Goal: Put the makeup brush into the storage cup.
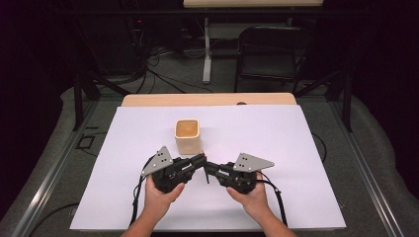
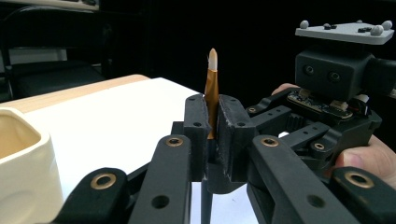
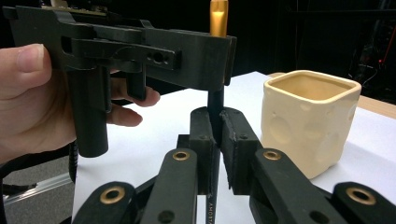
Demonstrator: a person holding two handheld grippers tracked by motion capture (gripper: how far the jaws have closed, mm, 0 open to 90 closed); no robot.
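Both hands sit low at the near edge of the worktop (image 1: 276, 207), each gripper pinching one thin brush (image 2: 212, 91) held upright between them: the left gripper (image 2: 213, 123) on its gold collar, the right gripper (image 3: 215, 135) on the dark handle below, likely steadying it near the cream cup (image 1: 188, 136).

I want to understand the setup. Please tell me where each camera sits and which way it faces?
High view: above the person's side, facing forward and down on the table; both hands show.
Left gripper view: rides the left gripper, facing the brush; its jaws show.
Right gripper view: rides the right gripper; its jaws show.
Shared: brush and cream cup.
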